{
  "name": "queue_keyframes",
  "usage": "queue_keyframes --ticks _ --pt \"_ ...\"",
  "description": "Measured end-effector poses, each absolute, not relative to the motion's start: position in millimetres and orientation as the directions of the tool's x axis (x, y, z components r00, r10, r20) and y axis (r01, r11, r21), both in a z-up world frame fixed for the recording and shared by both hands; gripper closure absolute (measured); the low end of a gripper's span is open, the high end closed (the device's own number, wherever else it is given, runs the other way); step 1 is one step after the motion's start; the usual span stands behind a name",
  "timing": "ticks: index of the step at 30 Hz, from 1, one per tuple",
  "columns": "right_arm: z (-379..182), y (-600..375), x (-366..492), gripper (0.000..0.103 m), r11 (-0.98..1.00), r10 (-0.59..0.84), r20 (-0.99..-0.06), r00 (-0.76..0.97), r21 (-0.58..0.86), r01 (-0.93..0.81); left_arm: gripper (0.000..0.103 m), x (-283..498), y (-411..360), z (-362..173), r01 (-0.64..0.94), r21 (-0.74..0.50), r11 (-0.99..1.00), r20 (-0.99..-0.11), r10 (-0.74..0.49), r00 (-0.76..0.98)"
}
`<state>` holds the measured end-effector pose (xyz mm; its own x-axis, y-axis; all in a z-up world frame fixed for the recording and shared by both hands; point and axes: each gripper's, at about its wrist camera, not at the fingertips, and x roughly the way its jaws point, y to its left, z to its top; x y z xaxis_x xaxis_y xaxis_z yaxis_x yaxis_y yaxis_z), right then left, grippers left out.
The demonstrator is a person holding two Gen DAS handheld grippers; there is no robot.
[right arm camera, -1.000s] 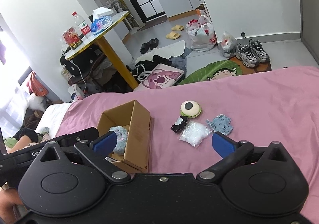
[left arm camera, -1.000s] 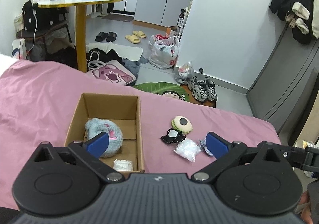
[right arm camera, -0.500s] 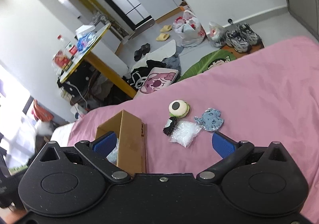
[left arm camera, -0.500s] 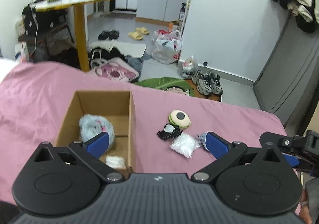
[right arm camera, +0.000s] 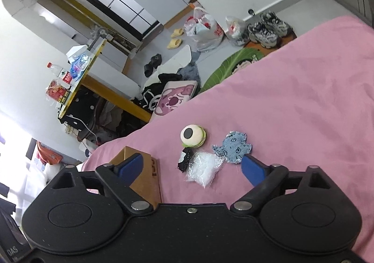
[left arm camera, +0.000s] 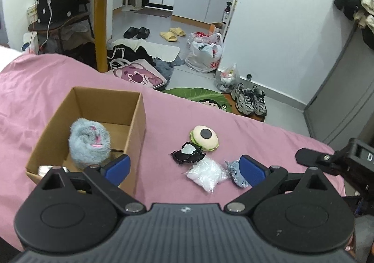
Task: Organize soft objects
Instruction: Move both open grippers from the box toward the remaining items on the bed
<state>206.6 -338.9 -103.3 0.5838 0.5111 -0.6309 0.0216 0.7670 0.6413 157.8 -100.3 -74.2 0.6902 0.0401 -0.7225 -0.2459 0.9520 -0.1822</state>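
A pink bedsheet [left arm camera: 233, 132] carries an open cardboard box [left arm camera: 138, 127], inside which a fluffy grey plush [left arm camera: 90, 142] sits. Right of the box lie an eyeball plush [left arm camera: 204, 137], a clear plastic bag [left arm camera: 206, 174] nearer the camera, a blue denim patch [right arm camera: 233, 147] and a black patch [left arm camera: 187, 155], clustered close together. The left gripper [left arm camera: 184, 168] and right gripper [right arm camera: 191, 164] both hang above the sheet, jaws wide apart, holding nothing.

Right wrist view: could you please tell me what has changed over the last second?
The right gripper has rolled, tilting the scene, and shifted right, so the box is now mostly hidden at its left finger. Nothing was grasped or released. Both grippers stay open, the left gripper too; the four soft items, such as the eyeball toy, lie unmoved.
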Motion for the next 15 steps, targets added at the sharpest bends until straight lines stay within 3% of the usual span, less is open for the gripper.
queue_keyframes --ticks 11,13,15 --pt "-134 -347 235 0.027 0.746 0.523 -0.666 0.532 0.659 0.092 0.021 194 -115 -112 -0.311 -0.256 0.915 -0.761 0.008 0.649" --pt "-138 -345 243 0.027 0.743 0.527 -0.668 0.525 0.662 0.097 0.031 202 -116 -122 -0.333 -0.262 0.906 -0.78 0.004 0.626" --pt "-143 -341 250 0.029 0.747 0.527 -0.68 0.51 0.657 0.103 0.035 208 -115 -130 -0.351 -0.279 0.894 -0.791 -0.007 0.612"
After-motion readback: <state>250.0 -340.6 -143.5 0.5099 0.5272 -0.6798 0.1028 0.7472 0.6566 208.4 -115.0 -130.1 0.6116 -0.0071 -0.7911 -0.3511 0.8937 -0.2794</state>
